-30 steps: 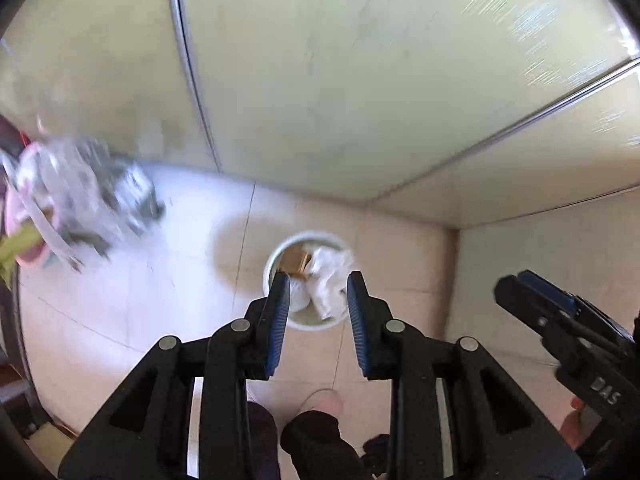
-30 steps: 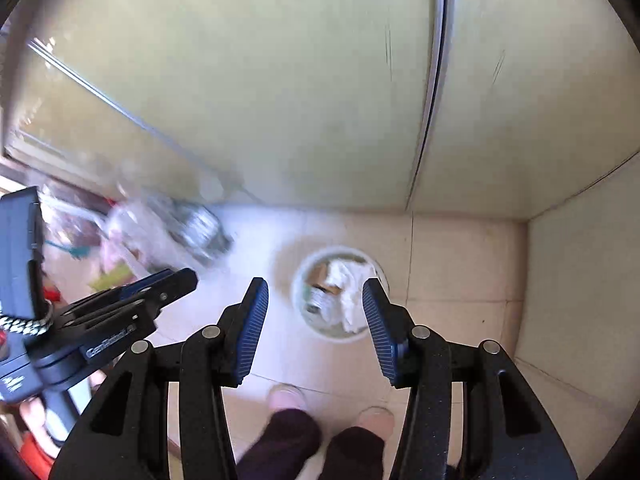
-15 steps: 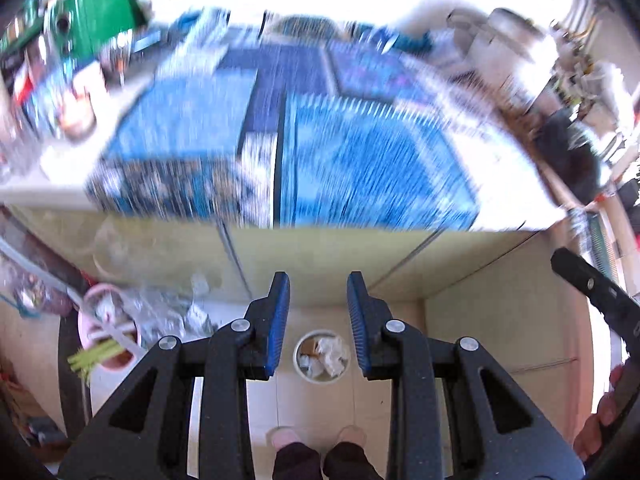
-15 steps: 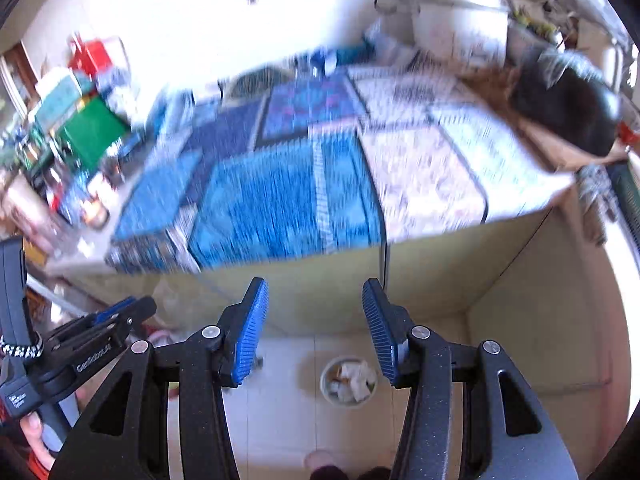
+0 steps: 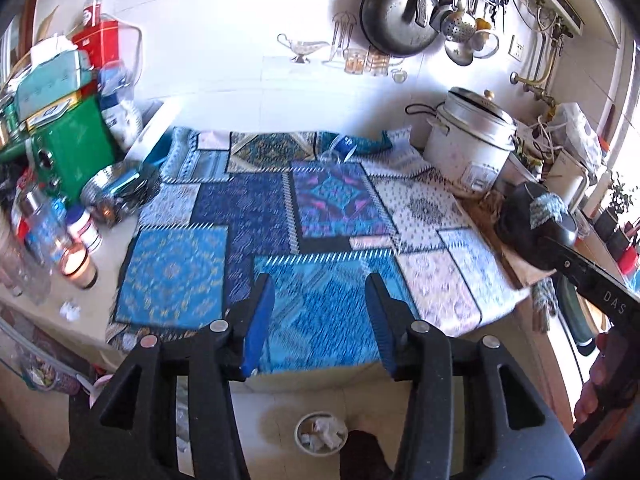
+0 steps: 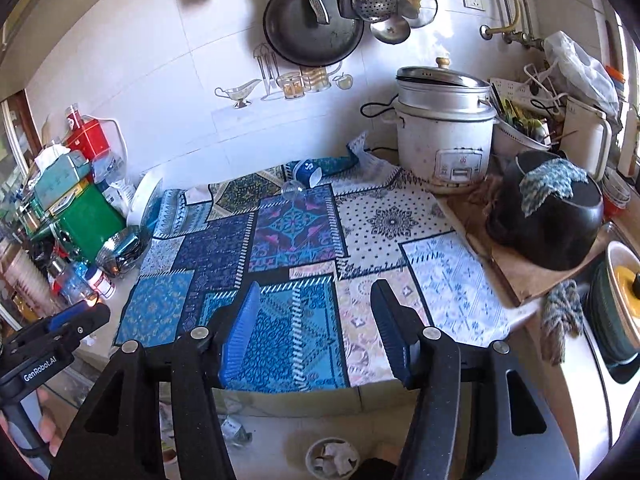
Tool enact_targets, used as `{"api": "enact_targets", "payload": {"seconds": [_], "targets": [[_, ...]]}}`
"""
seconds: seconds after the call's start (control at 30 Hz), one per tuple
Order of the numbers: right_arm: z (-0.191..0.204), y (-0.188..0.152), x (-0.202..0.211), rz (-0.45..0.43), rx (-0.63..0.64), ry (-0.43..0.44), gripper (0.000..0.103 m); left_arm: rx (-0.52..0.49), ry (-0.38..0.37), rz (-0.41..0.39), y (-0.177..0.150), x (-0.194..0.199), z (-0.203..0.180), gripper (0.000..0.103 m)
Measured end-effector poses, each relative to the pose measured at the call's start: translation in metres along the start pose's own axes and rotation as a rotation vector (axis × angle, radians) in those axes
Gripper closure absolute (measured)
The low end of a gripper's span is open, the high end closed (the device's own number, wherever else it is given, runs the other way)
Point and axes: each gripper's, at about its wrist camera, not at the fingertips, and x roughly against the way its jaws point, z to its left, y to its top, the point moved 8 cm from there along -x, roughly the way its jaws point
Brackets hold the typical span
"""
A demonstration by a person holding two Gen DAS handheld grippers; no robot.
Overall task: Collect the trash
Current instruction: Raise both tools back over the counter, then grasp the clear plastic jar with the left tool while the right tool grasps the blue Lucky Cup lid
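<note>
A: How do the jaws of the left gripper [image 5: 318, 322] stand?

B: Spread wide, with nothing between the blue pads [image 5: 258, 322]. It hangs in the air above the front edge of the counter, over the patchwork cloth [image 5: 256, 220], touching nothing.

A: And the right gripper [image 6: 316, 330]?

B: The same: jaws wide apart, empty, held above the cloth's front edge. Each gripper also shows at the border of the other's view, only partly, cut off by the frame.

A: Where is the trash?

B: A small crumpled white scrap [image 5: 70, 310] lies on the bare counter near its front left corner, just off the cloth's left edge. At the back edge of the cloth a clear plastic cup [image 6: 294, 191] lies tipped over, touching a blue-and-white wrapper [image 6: 308, 171]. The white trash bin [image 6: 332, 458] stands on the floor below the counter's front edge, with crumpled paper inside.

A: What is hard to make out?

B: The left view is motion-blurred, so the clutter at the counter's left edge, around the green box [image 5: 70, 148], reads poorly. The bin's near rim is covered by a dark shape at the frame's bottom; I cannot tell what it is. Debris on the floor beside the bin is half hidden behind the right gripper's arms. The rice cooker [image 6: 444, 136] at the back right corner is plain to see.
</note>
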Motion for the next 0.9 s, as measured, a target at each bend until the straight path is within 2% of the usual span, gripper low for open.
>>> {"api": "enact_targets", "payload": {"seconds": [0.07,0.13,0.17,0.37,0.57,0.9], "targets": [[-0.007,0.016,-0.014,0.002,0.025,0.017,0.047,0.005,0.014,-0.008,0.020,-0.017,-0.010,0.055],[-0.015,0.035,-0.030,0.007,0.056,0.033,0.045,0.017,0.030,-0.015,0.040,-0.034,-0.020,0.043],[-0.019,0.044,-0.038,0.015,0.074,0.036,0.043,0.027,0.041,-0.014,0.051,-0.047,-0.026,0.041],[-0.040,0.084,-0.085,0.047,0.162,0.066,0.039,0.067,0.058,0.038,0.097,-0.132,-0.045,0.039],[-0.061,0.107,-0.138,0.105,0.116,0.076,0.039,0.090,0.020,0.144,0.128,-0.231,-0.047,0.038],[-0.078,0.122,-0.233,0.173,0.031,-0.062,0.039,0.092,-0.068,0.268,0.179,-0.411,-0.022,0.038]]}}
